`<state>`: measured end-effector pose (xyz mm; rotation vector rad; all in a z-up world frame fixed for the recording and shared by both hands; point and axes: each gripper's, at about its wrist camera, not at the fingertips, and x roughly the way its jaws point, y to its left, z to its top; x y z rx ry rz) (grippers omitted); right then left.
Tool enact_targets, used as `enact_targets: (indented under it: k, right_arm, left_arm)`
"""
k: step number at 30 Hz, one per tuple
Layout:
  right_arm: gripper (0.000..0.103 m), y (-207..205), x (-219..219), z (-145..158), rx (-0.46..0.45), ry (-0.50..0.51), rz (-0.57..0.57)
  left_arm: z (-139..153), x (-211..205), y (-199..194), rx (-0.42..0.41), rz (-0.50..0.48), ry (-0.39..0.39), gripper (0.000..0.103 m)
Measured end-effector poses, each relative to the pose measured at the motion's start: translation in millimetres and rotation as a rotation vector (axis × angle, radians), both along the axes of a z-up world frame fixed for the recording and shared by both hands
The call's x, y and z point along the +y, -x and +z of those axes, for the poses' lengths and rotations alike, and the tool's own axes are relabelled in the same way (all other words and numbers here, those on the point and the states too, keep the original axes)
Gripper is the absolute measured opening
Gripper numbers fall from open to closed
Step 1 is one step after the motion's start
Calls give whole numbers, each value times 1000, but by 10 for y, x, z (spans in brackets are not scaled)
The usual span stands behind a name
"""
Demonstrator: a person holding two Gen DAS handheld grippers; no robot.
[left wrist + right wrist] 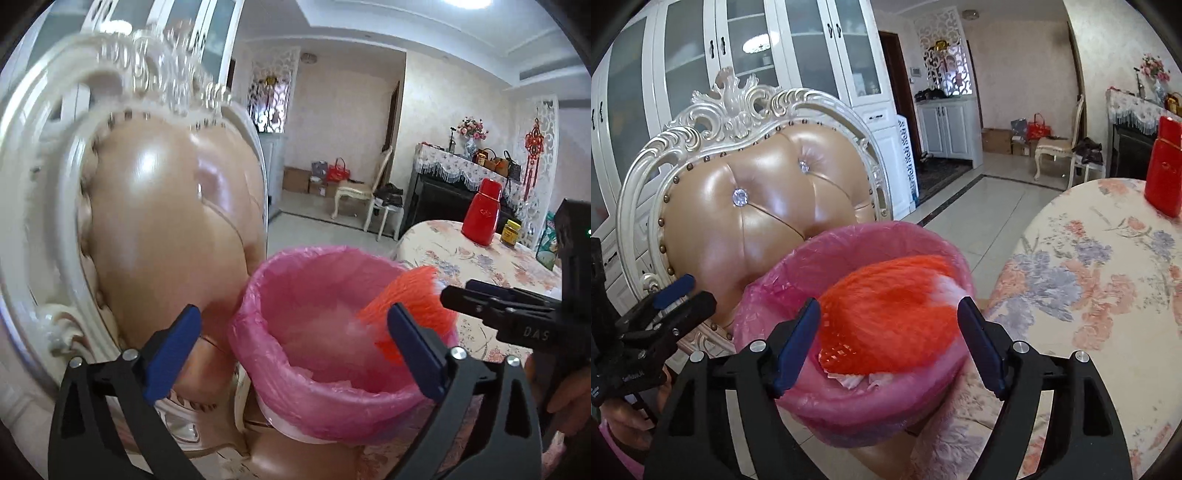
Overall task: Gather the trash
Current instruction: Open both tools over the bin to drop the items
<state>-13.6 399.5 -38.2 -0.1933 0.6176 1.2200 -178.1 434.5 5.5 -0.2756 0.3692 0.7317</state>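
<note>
A bin with a pink liner [280, 373] [857, 410] stands on a tan chair seat beside the table. An orange mesh net [410, 302] [886, 306], blurred, with a bit of white material, lies at the bin's mouth over crumpled white paper. In its own view my left gripper [295, 354] is open, its blue pads either side of the bin's mouth with nothing in them. My right gripper [890, 343] is open too; the net shows between its fingers, clear of the pads. Each gripper appears in the other's view: the right gripper [458, 291] at the bin's right, the left gripper [696, 293] at its left.
A white carved chair with a tan leather back [166, 221] [750, 206] rises right behind the bin. The table with a floral cloth [480, 266] [1100, 288] lies to the right, bearing a red flask [482, 214] and a yellow-lidded jar [511, 232]. A hand [565, 398] holds the right gripper.
</note>
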Motion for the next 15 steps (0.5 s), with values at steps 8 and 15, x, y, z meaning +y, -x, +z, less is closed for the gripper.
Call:
enact_targets:
  k: [8,15]
  right_arm:
    - [74,-17,-674,221,-56,-54,-69]
    - [74,8,-1648,350,-160,-79,-224]
  left_arm:
    - [149,-365,-141,-14,-57,-8,98]
    - [120,-1019,-580,19,-226,-17,98]
